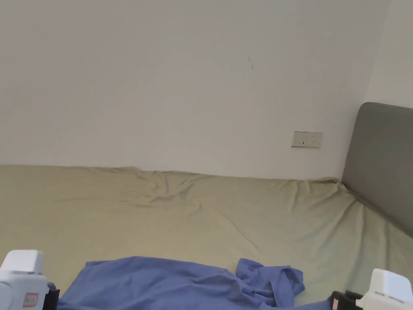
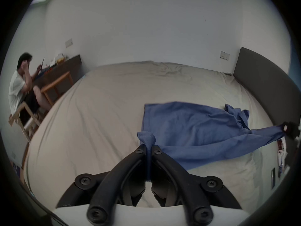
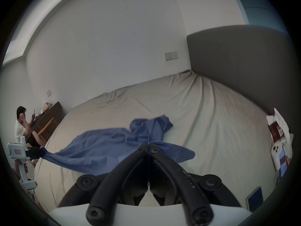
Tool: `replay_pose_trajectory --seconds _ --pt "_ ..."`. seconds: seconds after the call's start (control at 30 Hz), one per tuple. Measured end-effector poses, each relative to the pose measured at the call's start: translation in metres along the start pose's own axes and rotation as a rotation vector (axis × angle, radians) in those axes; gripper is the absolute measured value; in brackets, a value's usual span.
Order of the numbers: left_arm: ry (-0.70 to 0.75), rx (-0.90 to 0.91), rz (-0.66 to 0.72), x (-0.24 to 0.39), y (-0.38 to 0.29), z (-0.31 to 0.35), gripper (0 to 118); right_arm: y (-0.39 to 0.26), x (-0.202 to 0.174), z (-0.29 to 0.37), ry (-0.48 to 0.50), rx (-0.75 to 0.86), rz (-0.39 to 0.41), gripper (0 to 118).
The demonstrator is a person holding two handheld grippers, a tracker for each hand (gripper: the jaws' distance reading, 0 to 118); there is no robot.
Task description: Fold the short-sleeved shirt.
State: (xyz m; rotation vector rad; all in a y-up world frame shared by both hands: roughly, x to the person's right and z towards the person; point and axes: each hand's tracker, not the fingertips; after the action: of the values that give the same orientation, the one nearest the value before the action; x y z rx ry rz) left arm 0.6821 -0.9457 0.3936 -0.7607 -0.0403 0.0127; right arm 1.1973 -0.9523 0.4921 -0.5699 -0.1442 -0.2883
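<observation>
Spreading step: left gripper [image 2: 148, 148] and right gripper [image 3: 148, 145] each clamp an edge of the blue shirt [image 2: 192, 128], stretched between them, far part crumpled on the bed [image 1: 201, 210]; next likely lay it flat before folding

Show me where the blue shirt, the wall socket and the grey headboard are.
blue shirt [image 1: 161, 280]: head view, on its flat body panel.
wall socket [image 1: 307, 139]: head view, on the plate's middle.
grey headboard [image 1: 383, 161]: head view, on its padded front face.
</observation>
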Motion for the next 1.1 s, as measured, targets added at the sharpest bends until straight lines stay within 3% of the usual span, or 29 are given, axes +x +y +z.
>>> replay_pose_trajectory --seconds 0.17,0.57,0.7,0.87,1.1 --pt "-0.021 -0.017 0.034 -0.007 -0.045 0.021 4 -0.042 0.004 0.032 0.009 -0.025 0.045 2" --pt "-0.044 0.043 0.063 -0.029 -0.128 0.096 4 -0.114 0.036 0.111 0.038 -0.015 -0.041 2" --pt "-0.050 0.038 0.122 -0.033 -0.158 0.110 4 -0.145 0.045 0.125 -0.014 -0.012 -0.051 2" --pt "-0.013 0.046 0.174 -0.029 -0.197 0.128 4 -0.177 0.055 0.145 -0.018 -0.039 -0.129 2" --pt "0.054 0.058 0.256 -0.041 -0.227 0.154 4 -0.201 0.060 0.185 -0.071 -0.012 -0.101 2"
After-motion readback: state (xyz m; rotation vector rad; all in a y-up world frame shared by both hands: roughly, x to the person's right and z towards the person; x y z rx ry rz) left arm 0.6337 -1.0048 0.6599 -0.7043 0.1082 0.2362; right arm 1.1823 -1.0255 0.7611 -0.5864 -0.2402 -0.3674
